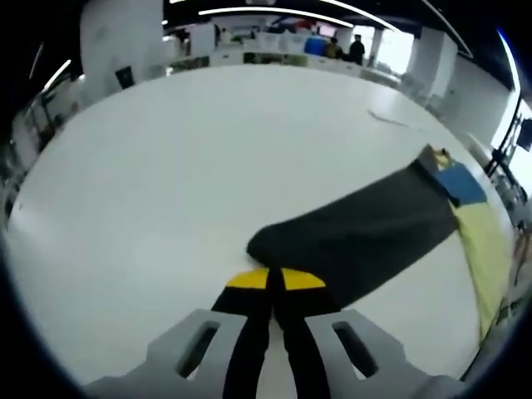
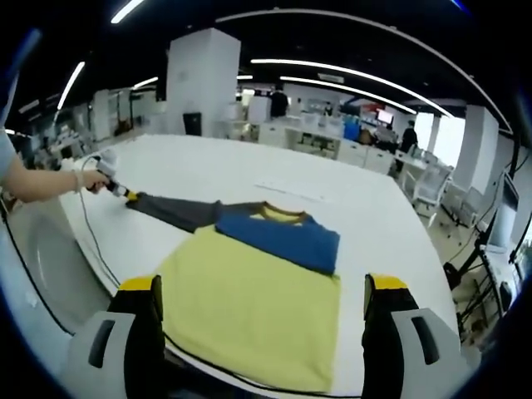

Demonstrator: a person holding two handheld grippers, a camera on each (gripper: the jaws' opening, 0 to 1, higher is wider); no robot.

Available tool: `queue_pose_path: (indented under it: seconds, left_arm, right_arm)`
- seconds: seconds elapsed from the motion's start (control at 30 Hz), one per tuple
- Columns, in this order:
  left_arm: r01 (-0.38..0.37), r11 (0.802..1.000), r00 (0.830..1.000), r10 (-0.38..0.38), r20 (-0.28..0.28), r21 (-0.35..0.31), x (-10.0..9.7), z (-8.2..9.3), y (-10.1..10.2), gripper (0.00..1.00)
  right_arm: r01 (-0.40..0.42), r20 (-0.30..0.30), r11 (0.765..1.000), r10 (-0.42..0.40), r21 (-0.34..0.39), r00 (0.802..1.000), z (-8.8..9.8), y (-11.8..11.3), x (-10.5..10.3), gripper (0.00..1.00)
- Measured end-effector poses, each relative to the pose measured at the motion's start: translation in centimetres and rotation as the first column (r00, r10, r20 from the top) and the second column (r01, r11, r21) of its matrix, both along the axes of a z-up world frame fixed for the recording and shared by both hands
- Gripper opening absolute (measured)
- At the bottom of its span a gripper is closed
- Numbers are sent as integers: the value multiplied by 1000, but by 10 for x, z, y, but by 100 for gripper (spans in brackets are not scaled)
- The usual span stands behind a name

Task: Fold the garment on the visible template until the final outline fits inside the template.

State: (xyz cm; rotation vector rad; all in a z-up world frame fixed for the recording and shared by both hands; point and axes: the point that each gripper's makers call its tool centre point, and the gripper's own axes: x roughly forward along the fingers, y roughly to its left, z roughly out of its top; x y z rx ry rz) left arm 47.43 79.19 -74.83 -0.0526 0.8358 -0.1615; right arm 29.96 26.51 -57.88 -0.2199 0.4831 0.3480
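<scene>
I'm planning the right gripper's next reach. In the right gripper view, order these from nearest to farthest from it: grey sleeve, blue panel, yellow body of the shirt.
1. Yellow body: right between the open jaws of the right gripper.
2. Blue panel: just beyond, centre.
3. Grey sleeve: farthest, stretched out to the left, its end pinched by the left gripper.

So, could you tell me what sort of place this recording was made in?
It looks like a large open-plan office or lab: a big white table holding the garment, rows of desks with monitors behind, long ceiling light strips, and a person standing far off.
</scene>
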Motion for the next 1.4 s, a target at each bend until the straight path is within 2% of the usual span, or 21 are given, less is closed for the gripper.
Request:
queue_pose_path:
  seconds: [0.4,0.53,0.7,1.03,1.4]
  left_arm:
    - [-5,1000,998,6,58,-15,-6,27,-3,0]
    - [4,1000,995,-3,101,-15,-6,44,-8,0]
    - [-5,1000,992,8,128,-25,-7,62,-12,0]
    - [-15,1000,983,18,185,-20,-7,94,-29,0]
    - [-31,999,974,36,226,-25,-23,116,-49,0]
  right_arm:
    - [-25,-2,1000,25,-5,1000,0,2,5,100]
    - [-36,0,999,36,-4,999,0,1,5,100]
    - [-59,-12,998,58,-15,998,-1,-2,6,100]
    - [-74,8,997,74,-11,997,5,-15,8,100]
    - [-99,-13,995,99,-3,995,1,-34,3,100]
